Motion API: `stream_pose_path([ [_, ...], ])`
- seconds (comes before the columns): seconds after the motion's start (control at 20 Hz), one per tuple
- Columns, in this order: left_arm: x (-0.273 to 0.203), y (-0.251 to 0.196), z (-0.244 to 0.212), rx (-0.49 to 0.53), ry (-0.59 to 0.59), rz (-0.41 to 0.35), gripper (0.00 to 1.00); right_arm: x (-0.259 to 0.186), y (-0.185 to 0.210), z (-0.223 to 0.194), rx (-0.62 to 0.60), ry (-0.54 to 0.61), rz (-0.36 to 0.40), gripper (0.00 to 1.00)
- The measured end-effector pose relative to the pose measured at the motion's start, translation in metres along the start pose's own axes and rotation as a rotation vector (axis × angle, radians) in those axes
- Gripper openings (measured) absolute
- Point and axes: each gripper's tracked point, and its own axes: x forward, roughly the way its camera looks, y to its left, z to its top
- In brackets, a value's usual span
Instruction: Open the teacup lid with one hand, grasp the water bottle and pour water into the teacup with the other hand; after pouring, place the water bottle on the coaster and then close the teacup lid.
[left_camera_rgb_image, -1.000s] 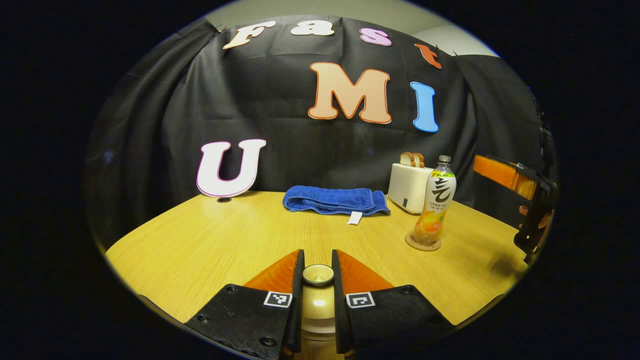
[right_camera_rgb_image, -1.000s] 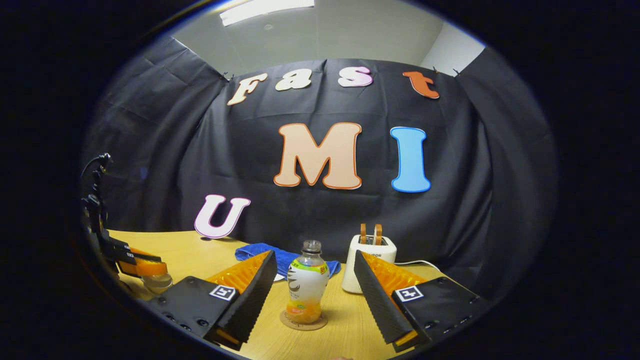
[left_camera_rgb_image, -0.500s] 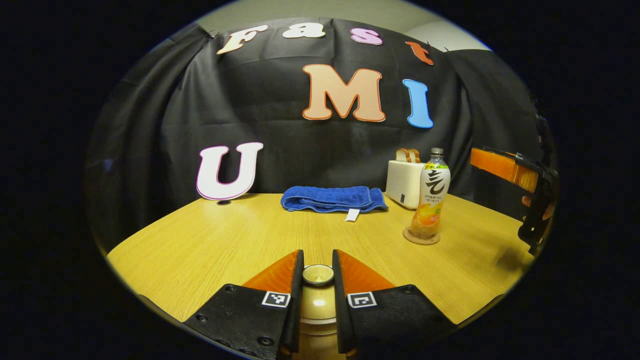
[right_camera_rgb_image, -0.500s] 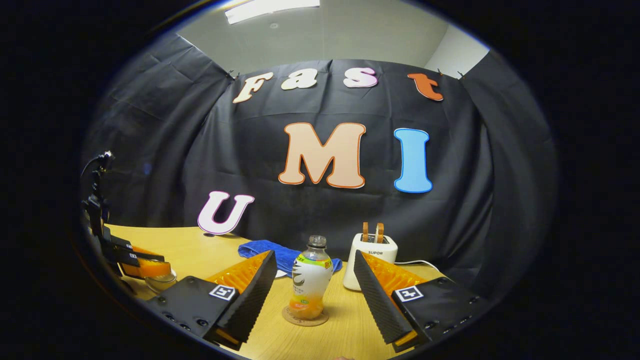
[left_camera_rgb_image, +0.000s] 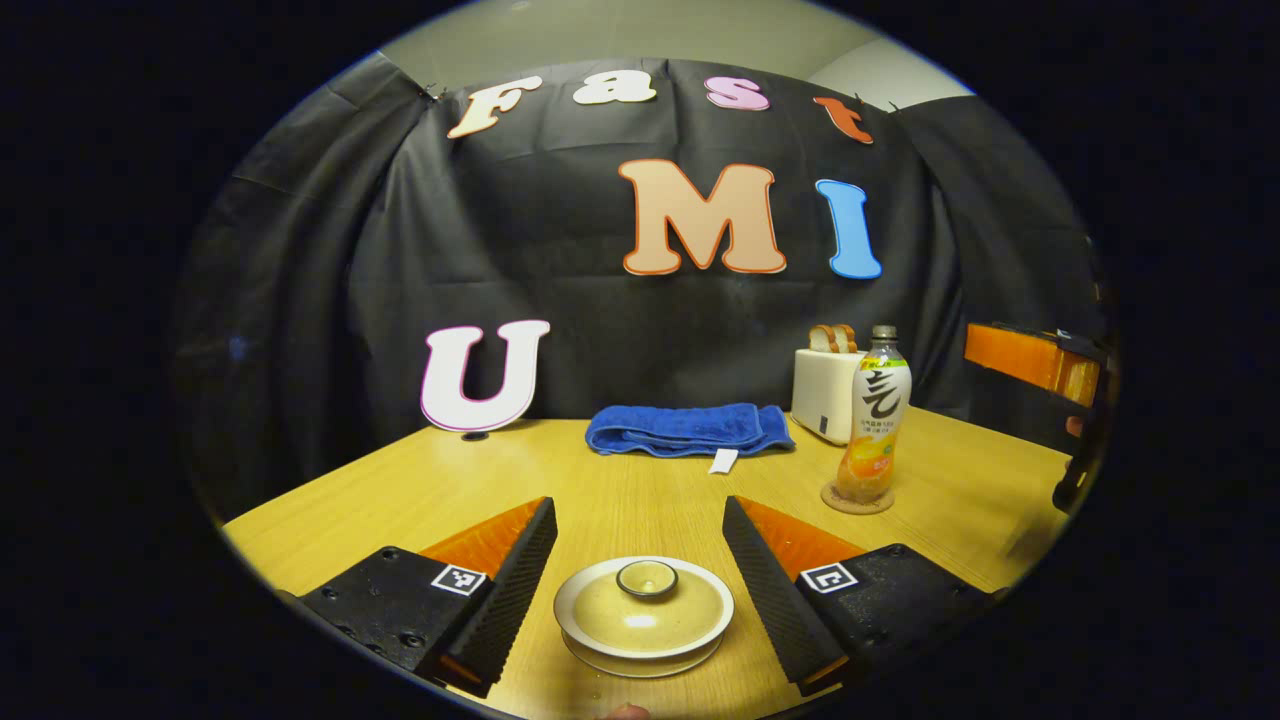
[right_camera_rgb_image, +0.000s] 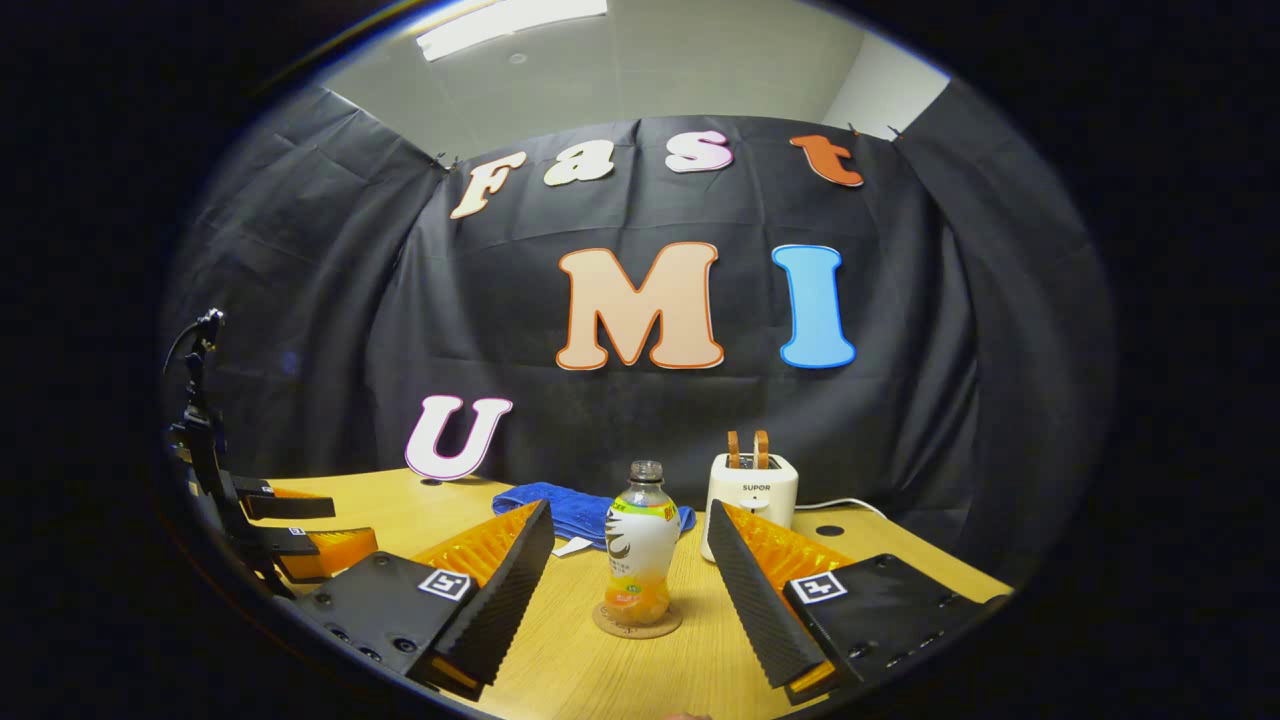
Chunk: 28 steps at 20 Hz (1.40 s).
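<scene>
Towel (left_camera_rgb_image: 688, 429), toaster (left_camera_rgb_image: 824, 394) (bread, seemingly) behind bottle (left_camera_rgb_image: 875, 418)

The wooden table (left_camera_rgb_image: 420, 490) carries a lidded teacup (left_camera_rgb_image: 643, 620) at 6 o'clock, a towel (left_camera_rgb_image: 688, 430) at 12, a toaster (left_camera_rgb_image: 826, 395) and coaster (left_camera_rgb_image: 857, 497) at 2.

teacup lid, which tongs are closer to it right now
Left. The left tongs sit open with the teacup lid between their fingers, untouched. The right tongs are off at the water bottle, open around it.
</scene>
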Motion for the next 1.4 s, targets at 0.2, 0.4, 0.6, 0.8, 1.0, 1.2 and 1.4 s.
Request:
stream_pose_path([
  [0.2, -0.008, 0.003, 0.022, 0.007, -0.074, 0.048, 0.97, -0.019, -0.007, -0.014, 0.029, 0.013, -0.057, 0.98],
  [0.4, -0.018, -0.002, 0.032, 0.004, -0.115, 0.053, 1.0, -0.036, -0.008, -0.028, 0.034, 0.017, -0.085, 1.0],
  [0.6, -0.027, -0.002, 0.027, -0.005, -0.114, 0.062, 0.97, -0.051, -0.002, -0.05, 0.021, 0.044, -0.082, 0.99],
  [0.8, -0.033, -0.003, 0.015, -0.021, -0.097, 0.068, 0.97, -0.054, 0.001, -0.065, 0.045, 0.084, -0.077, 0.99],
  [1.0, -0.035, -0.005, 0.01, -0.021, -0.08, 0.065, 0.97, -0.054, 0.001, -0.072, 0.045, 0.097, -0.076, 1.0],
  [1.2, -0.033, -0.007, 0.007, -0.025, -0.068, 0.057, 0.97, -0.054, 0.003, -0.076, 0.037, 0.11, -0.067, 0.99],
  [1.4, -0.034, -0.007, 0.008, -0.025, -0.068, 0.059, 0.97, -0.054, 0.007, -0.077, 0.031, 0.112, -0.055, 0.99],
])
